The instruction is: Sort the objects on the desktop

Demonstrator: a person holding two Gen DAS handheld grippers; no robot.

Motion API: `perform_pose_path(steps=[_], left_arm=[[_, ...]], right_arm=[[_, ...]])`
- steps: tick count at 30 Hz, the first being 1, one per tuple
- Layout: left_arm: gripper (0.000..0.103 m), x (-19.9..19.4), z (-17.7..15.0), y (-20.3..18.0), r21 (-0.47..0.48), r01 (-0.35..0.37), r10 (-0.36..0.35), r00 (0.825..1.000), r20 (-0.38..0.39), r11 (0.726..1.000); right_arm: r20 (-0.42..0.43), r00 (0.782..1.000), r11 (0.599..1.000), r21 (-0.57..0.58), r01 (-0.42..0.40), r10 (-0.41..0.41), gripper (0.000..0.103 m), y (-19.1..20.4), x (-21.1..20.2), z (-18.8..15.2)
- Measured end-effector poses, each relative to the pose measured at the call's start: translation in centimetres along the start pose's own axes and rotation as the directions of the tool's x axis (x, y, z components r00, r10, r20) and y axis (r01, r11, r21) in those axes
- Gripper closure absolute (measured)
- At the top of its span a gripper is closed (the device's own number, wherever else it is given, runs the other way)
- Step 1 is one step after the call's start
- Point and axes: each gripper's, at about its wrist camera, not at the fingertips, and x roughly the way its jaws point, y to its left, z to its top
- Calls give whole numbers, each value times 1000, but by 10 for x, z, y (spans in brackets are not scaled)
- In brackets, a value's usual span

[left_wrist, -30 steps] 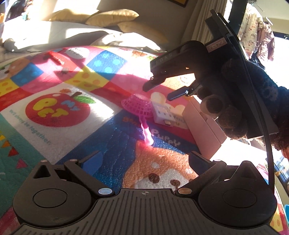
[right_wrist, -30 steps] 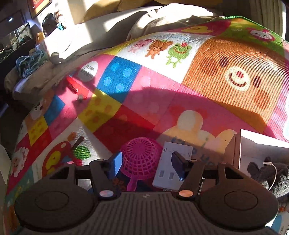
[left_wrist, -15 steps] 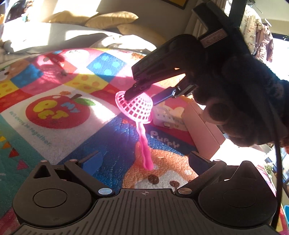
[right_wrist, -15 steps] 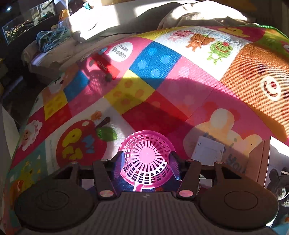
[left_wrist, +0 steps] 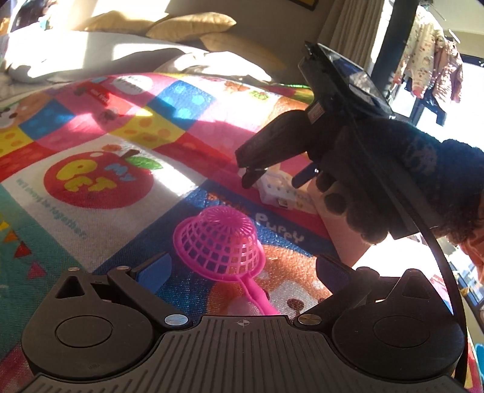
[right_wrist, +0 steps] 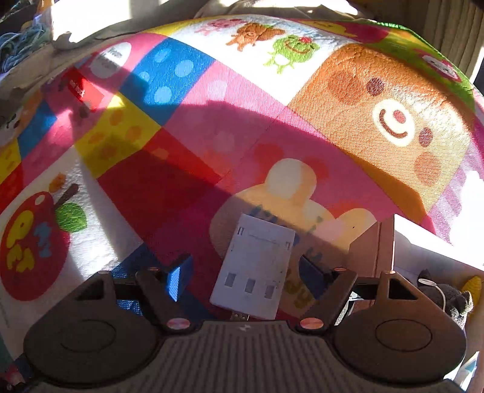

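A pink mesh strainer lies upside down on the colourful play mat, its handle towards the camera. It sits between the fingers of my left gripper, which is open and not pressing on it. Further back, a dark gloved hand holds my right gripper tilted down over a white USB charger block. In the right wrist view the charger block lies flat on the mat between the blue pads. My right gripper has its jaws opening, and the pads stand clear of the block.
A pink cardboard box stands just right of the charger; the same box holds a dark plush toy. Cushions and bedding lie beyond the mat's far edge. Strong sun and shadow cross the mat.
The right gripper lifted the strainer from beside the charger, then let it go. It now lies upside down close to the left gripper. The right gripper has moved over the charger, jaws wider.
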Motion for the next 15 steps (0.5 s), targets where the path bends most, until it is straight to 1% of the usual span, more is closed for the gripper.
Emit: perform_pose_path(steps=[1, 2, 3, 4, 5, 7, 9, 10, 12, 14, 15], left_arm=[[0, 0, 0, 1, -7, 1, -1, 1000, -2, 1000], [0, 0, 0, 1, -9, 3, -3, 1000, 0, 1000], [0, -1, -1, 0, -5, 7, -7, 1000, 5, 1000], [0, -1, -1, -1, 5, 11, -11, 1000, 8, 1000], [0, -1, -2, -2, 12, 15, -15, 1000, 10, 1000], [0, -1, -2, -2, 13, 20, -21, 1000, 11, 1000], [0, 0, -1, 0, 2, 32, -32, 999, 9, 999], [0, 0, -1, 2, -4, 37, -37, 999, 9, 999], [0, 1, 0, 3, -15, 45, -45, 999, 9, 999], [0, 1, 0, 4, -22, 49, -49, 999, 8, 999], [0, 1, 0, 4, -23, 50, -50, 999, 9, 998]], right_arm=[[-18, 1000, 1000, 4, -8, 8, 33, 0, 5, 0], [-6, 1000, 999, 18, -29, 29, 38, -1, 5, 0], [-20, 998, 998, 17, -64, 64, 55, -2, 4, 1], [-33, 994, 994, 28, -101, 102, 55, -4, 2, 0], [-41, 992, 992, 40, -118, 119, 55, -6, -2, -2], [-18, 993, 993, 18, -118, 119, 55, -6, -14, -11], [24, 990, 990, -21, -139, 140, 55, -7, -37, -25], [40, 985, 985, -18, -170, 170, 55, -10, -51, -34], [79, 966, 969, -12, -246, 246, 55, -19, -88, -53], [128, 948, 957, -15, -291, 291, 55, -29, -122, -74], [161, 937, 950, -13, -311, 309, 55, -38, -145, -90]])
